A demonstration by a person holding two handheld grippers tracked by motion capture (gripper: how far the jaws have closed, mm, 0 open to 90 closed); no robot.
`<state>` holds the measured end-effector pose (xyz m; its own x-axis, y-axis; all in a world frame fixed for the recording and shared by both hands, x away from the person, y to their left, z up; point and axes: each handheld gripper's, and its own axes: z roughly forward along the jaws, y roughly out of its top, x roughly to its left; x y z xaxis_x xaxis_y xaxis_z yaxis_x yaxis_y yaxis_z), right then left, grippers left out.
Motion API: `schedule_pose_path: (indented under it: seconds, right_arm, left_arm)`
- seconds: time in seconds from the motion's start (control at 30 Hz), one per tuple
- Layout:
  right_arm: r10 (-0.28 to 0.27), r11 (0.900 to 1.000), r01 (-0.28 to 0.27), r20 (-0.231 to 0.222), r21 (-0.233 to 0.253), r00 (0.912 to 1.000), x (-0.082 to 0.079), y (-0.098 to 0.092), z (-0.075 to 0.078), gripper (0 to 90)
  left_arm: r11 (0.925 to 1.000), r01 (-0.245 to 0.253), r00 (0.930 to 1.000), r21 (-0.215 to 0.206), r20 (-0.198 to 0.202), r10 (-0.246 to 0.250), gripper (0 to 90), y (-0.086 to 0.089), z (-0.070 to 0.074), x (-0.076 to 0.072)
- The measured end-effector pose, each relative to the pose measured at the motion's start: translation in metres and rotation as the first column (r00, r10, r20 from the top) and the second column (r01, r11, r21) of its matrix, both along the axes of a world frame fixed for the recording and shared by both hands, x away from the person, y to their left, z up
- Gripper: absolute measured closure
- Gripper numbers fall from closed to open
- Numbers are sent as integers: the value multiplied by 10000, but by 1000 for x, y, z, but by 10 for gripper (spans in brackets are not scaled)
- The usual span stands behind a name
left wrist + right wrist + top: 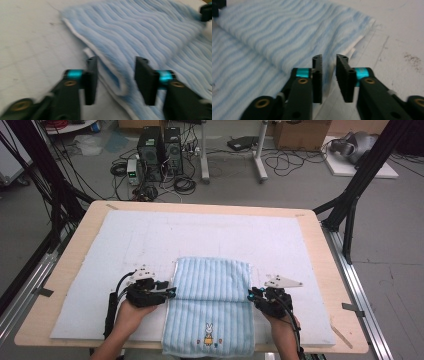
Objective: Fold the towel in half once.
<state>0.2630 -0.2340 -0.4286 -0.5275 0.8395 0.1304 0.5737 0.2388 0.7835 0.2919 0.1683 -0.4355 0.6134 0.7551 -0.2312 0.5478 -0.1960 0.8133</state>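
Two open tools, left tool [169,293] and right tool [251,296], flank the folded towel [212,290].

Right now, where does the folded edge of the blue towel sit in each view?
High view: the fold crosses the blue towel between the two grippers.
Left gripper view: the fold's end lies between the open jaws.
Right gripper view: the fold's end lies between the jaws.
Shared landmark: the towel's white border.

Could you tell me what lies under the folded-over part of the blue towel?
Under the folded flap of the blue towel lies the towel's own lower layer, on the white mat. Whether anything sits between the layers is hidden.
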Motion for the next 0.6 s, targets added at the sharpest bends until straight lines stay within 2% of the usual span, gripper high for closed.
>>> schedule_pose_path:
  seconds: [0.07,0.17,0.2,0.23,0.3,0.33,0.4,0.47,0.57,0.6]
  right_arm:
    - [-401,9990,399,88,213,9992,4,-3,4,579]
    - [-758,9969,752,214,244,9969,11,-4,9,471]
    - [-799,9966,793,249,231,9965,14,-4,10,446]
    - [-811,9964,804,262,266,9964,17,-5,12,432]
    - [-860,9958,851,256,331,9960,24,-5,15,411]
    - [-851,9960,841,327,316,9958,27,-6,16,410]
    - [-829,9960,820,282,343,9962,31,-6,18,410]
    - [-762,9967,753,298,302,9966,35,-5,20,410]
    - [-670,9973,662,246,326,9974,39,-4,20,407]
    - [-658,9974,652,205,321,9976,39,-3,20,407]
  left_arm:
    - [9992,-350,9991,-193,221,354,390,6,3,6]
    - [9974,-391,9973,-605,601,428,386,10,10,16]
    - [9980,-362,9974,-522,597,393,383,10,11,21]
    - [9988,-344,9975,-352,605,364,382,9,14,26]
    - [9972,-437,9963,-607,719,480,385,8,16,33]
    - [9973,-471,9967,-561,642,507,388,7,17,39]
    - [9955,-600,9965,-738,540,640,389,6,17,49]
    - [9945,-636,9959,-832,591,686,390,4,16,59]
    - [9941,-764,9958,-770,450,800,394,-1,14,72]
    - [9923,-870,9949,-878,443,911,396,-4,12,75]
